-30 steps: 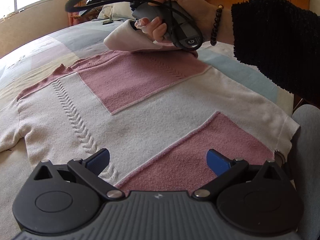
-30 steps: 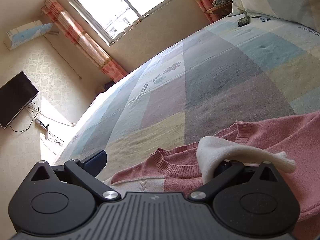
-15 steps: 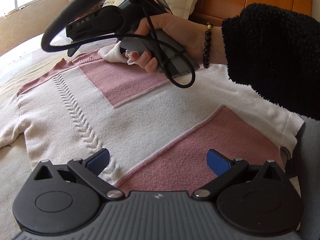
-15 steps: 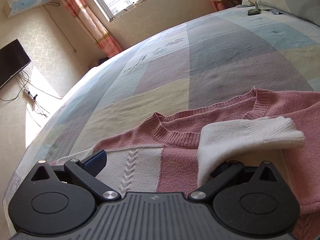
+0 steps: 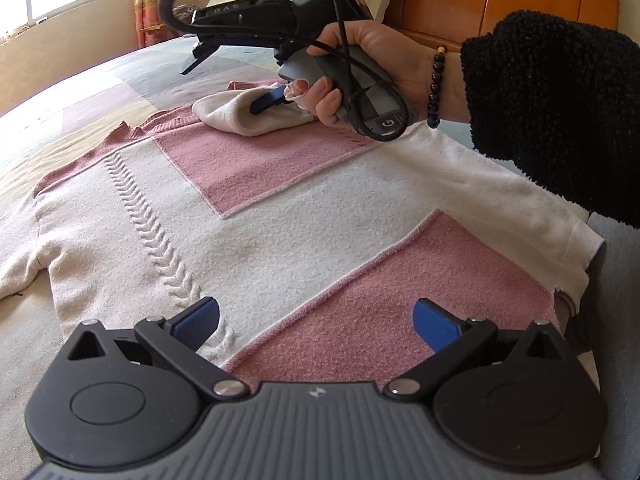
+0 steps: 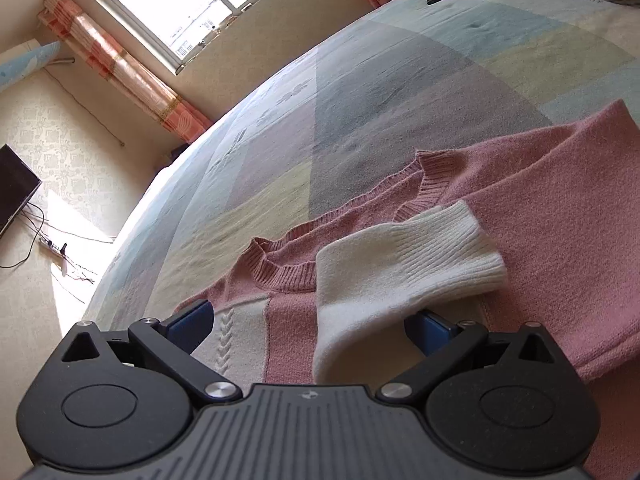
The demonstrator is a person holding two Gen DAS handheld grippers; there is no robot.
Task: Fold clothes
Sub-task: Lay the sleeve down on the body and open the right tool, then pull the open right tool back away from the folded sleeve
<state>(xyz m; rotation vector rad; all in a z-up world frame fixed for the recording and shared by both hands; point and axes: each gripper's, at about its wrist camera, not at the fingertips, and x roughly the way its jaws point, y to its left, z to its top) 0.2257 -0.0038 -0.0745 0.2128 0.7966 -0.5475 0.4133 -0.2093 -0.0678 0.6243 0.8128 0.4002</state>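
Now the right tongs (image 6: pixel 308 326) have spread, dropping the cream ribbed sleeve cuff (image 6: pixel 420 264) onto the pink-and-cream knitted sweater (image 5: pixel 248 216); sleeve fold looks done. Left tongs (image 5: pixel 316 320) apart, idle.

Bright daylight pours from the blown-out window (image 6: pixel 192 12); sharp frames, fisheye-bent at the edges.

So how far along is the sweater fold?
Early. Done: the sweater lies flat on the bed, and its white sleeve is folded in over the chest near the collar. In hand: the open right claw has that sleeve draped over one finger. Left: the other sleeve is out, the body unfolded; the left claw hovers open.
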